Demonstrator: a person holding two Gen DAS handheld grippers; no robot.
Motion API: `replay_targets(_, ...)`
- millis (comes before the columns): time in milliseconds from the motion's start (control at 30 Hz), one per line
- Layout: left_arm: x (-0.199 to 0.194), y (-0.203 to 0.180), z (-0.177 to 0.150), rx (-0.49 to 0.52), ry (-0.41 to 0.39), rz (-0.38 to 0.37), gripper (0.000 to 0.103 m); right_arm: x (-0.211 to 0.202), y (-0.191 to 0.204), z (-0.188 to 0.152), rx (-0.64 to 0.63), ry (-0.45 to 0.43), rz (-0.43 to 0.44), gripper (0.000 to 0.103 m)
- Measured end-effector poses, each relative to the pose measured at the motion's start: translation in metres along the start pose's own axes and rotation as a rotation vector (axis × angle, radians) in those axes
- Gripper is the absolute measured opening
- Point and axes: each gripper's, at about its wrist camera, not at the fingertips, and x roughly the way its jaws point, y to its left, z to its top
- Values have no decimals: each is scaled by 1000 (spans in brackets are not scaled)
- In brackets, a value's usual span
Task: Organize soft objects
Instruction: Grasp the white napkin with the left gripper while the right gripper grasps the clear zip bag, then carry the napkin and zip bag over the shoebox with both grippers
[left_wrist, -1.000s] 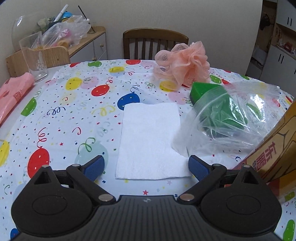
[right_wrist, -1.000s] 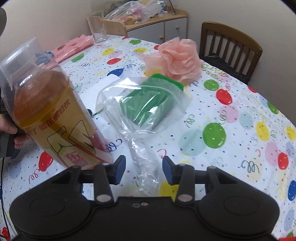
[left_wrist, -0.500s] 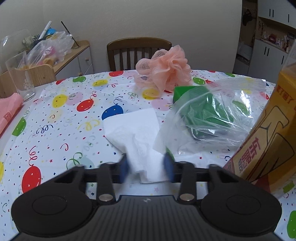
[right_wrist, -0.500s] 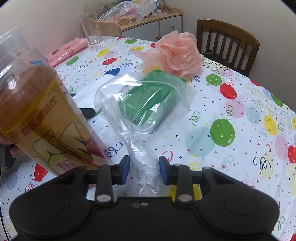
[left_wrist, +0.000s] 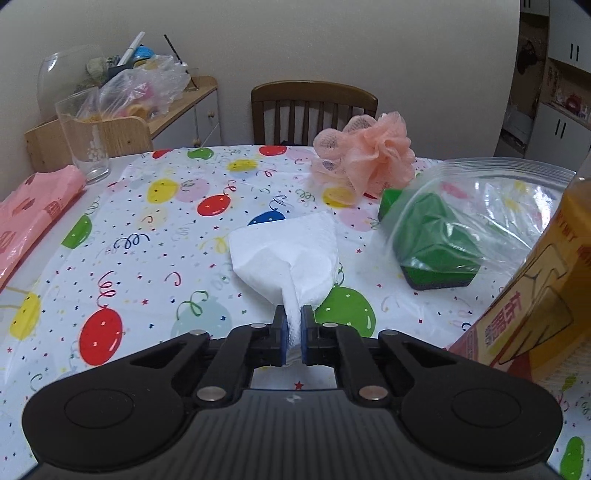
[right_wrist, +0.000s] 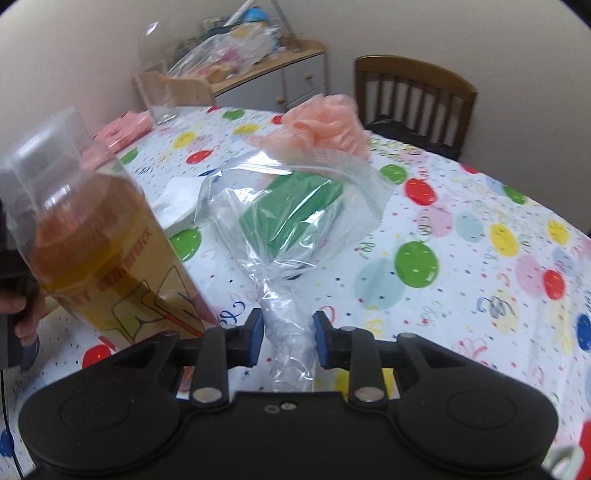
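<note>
- Balloon-print tablecloth (left_wrist: 122, 206) lies bare on your left up to the pink bag (left_wrist: 33, 218) and drinking glass (left_wrist: 83, 136) at its edge.
- Tea bottle (right_wrist: 99, 240) crowds the zip bag (right_wrist: 295, 206) holding the green sponge (left_wrist: 432, 240); a peach bath pouf (left_wrist: 365, 155) sits behind.
- Your right gripper (right_wrist: 288, 338) tilts down, jaws closing around the bag's tail, pads not yet touching.
- Your left gripper (left_wrist: 293, 334) is clamped on the white paper towel (left_wrist: 291, 254).
</note>
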Motion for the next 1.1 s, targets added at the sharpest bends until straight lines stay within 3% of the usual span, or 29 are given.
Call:
replay_targets(200,-33,1,6,-34,-33,-3,7,-36,1,-1,50,-38,-53,27)
replay_targets(700,-151,-27,28,-46,-155,-34,7,-153,-10,-21,155,-158,-77,27)
replay_targets(933,-206,-66,33,-19,-212,-62,7,-211,-28,-46,199,-214,-96,27)
replay_targets(1100,-228,-115,32,31,-226,-94,7,-248,-51,-70,229,-246,-102,27)
